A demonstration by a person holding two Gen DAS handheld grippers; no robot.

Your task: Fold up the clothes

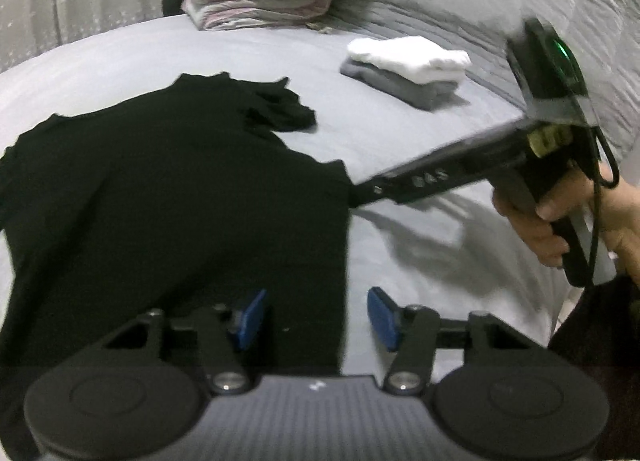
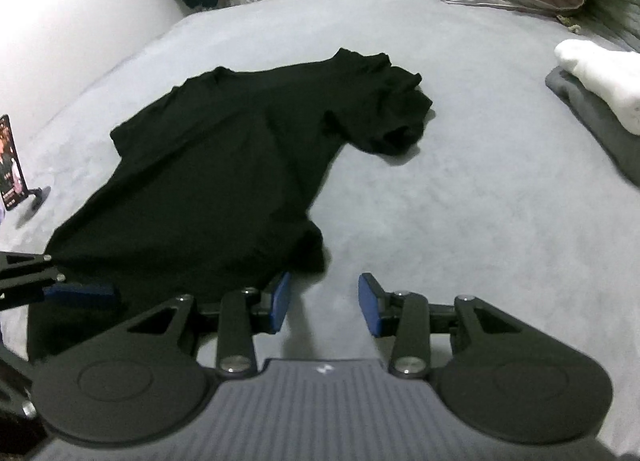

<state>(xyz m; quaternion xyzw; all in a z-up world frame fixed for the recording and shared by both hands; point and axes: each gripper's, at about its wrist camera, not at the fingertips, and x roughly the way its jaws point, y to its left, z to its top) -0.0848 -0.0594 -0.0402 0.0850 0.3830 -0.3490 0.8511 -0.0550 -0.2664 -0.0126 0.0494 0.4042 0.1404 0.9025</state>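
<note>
- Both the left tool (image 1: 316, 317) and the right tool (image 2: 324, 303) stand apart, holding nothing.
- The black cotton T-shirt (image 2: 224, 165) lies on the grey bed (image 2: 440, 201) with one sleeve bunched; folding over it may trap wrinkles.

My left gripper (image 1: 316, 317) fills the bottom of its frame: black linkage arms, silver screws, two round black discs, a ribbed grey body, blue finger pads (image 1: 252, 315). At right, my right gripper (image 1: 360, 197) shows a black pistol handle, dangling black cable, green light, held by my hand (image 1: 560, 229).
</note>
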